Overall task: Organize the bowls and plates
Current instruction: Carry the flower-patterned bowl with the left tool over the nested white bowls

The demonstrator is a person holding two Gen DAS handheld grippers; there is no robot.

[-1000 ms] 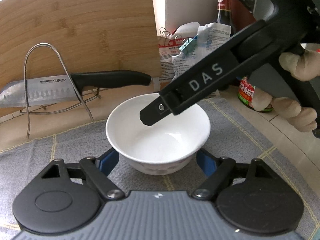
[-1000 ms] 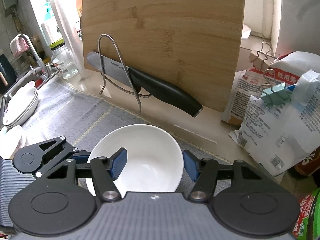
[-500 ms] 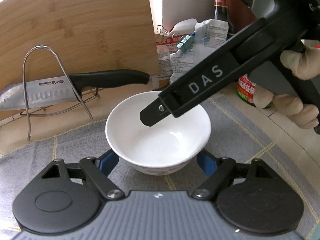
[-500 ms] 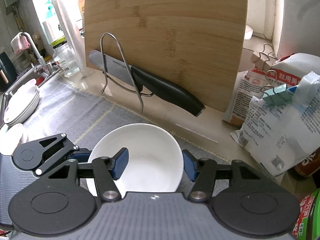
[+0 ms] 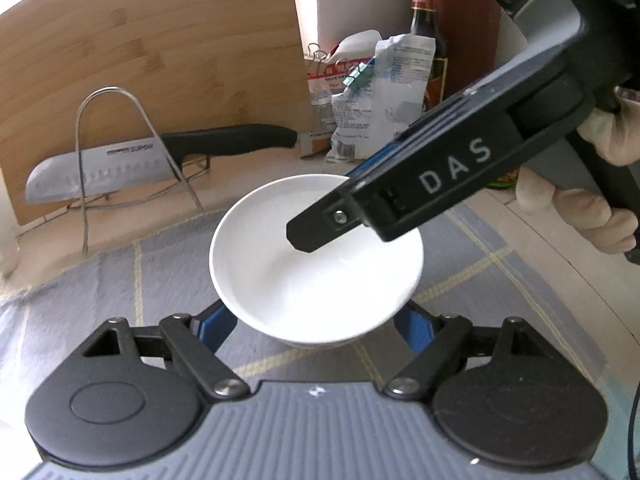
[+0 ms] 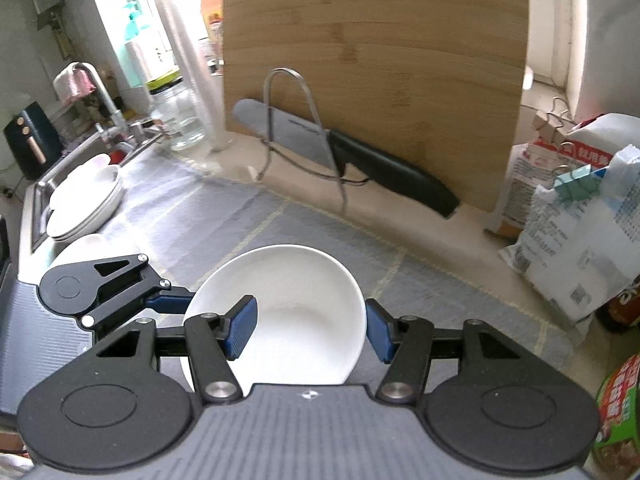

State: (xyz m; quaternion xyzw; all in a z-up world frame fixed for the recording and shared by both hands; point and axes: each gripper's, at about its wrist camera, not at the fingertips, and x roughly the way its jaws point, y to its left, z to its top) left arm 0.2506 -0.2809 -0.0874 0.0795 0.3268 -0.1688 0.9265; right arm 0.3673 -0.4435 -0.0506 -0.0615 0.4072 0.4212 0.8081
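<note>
A white bowl hangs just above the grey checked cloth, held from two sides. My left gripper is shut on it, its blue pads pressing the lower outside at left and right. My right gripper is shut on the bowl too: one blue pad sits inside the bowl and the other outside, pinching its right wall. In the left wrist view the right gripper's black finger reaches over the rim, with a gloved hand behind it. The left gripper shows at the bowl's left side.
A stack of white plates and another white bowl lie at the far left by the sink. A knife rests in a wire rack against the upright bamboo board. Clipped bags and a sauce bottle stand at right.
Both grippers and the bowl have moved together leftward toward the sink side and slightly up. The plates now show further into the right wrist view. Neither grip looks changed.
</note>
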